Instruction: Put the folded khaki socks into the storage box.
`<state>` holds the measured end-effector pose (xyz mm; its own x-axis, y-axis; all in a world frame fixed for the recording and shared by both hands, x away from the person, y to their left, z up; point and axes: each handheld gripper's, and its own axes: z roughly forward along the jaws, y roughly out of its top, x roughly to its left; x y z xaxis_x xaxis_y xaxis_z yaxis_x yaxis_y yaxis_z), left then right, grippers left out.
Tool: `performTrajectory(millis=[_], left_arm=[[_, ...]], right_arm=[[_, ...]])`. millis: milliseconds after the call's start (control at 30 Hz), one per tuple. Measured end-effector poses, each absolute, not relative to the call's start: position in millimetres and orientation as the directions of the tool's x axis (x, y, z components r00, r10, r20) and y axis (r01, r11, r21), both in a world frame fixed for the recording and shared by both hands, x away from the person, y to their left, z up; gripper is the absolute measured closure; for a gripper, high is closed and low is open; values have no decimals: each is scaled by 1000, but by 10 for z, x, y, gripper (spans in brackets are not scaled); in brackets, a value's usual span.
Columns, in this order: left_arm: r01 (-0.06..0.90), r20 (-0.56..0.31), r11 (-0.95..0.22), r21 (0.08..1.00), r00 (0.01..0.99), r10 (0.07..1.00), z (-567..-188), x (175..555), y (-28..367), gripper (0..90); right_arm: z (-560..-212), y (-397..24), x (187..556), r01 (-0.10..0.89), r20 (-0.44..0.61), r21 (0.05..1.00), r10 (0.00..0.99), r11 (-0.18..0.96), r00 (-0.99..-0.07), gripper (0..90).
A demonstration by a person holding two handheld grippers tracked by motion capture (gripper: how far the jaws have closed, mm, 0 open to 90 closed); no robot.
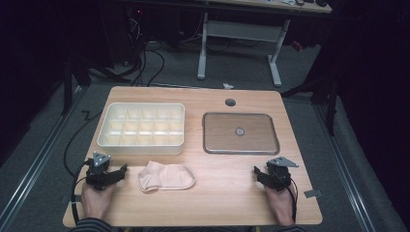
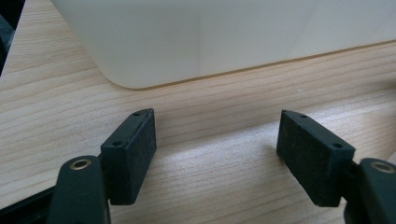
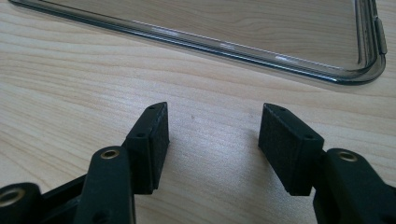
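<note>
Nothing looks started: our left gripper (image 1: 117, 172) and right gripper (image 1: 259, 173) rest on the wooden table (image 1: 227, 193), jaws spread wide and holding nothing. The pale pink sock (image 1: 166, 176) lies flat just beside the left gripper, in front of the divided white organizer box (image 1: 142, 126). We judge the pickup and placing remain.

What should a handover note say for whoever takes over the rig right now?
Left gripper: open, holding nothing, resting on the table left of the sock.
Right gripper: open, holding nothing, near the table's right front, below the lid.
Sock lies flat at front centre, untouched. The box sits behind it, its compartments looking bare.
Done: nothing visible. Left: probably picking up the sock.
</note>
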<state>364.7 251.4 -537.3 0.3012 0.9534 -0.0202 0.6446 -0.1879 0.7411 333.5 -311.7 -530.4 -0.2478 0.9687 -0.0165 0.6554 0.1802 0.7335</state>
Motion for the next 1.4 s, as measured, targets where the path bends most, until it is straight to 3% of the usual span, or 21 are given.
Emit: performTrajectory(millis=[433, 833, 1400], left_arm=[[632, -80, -165, 757, 341, 937, -5264, 3563, 2462, 331], [617, -140, -172, 768, 423, 895, -5138, 3453, 2357, 366], [592, -179, -159, 791, 472, 863, -5099, 3276, 2228, 330]], right_arm=[[-5293, -3105, 3311, 659, 2, 734, 969, 167, -248, 467], [-5227, -3062, 3277, 661, 73, 736, 954, 145, -291, 560], [-5154, -2864, 3258, 617, 123, 776, 927, 134, -355, 517]])
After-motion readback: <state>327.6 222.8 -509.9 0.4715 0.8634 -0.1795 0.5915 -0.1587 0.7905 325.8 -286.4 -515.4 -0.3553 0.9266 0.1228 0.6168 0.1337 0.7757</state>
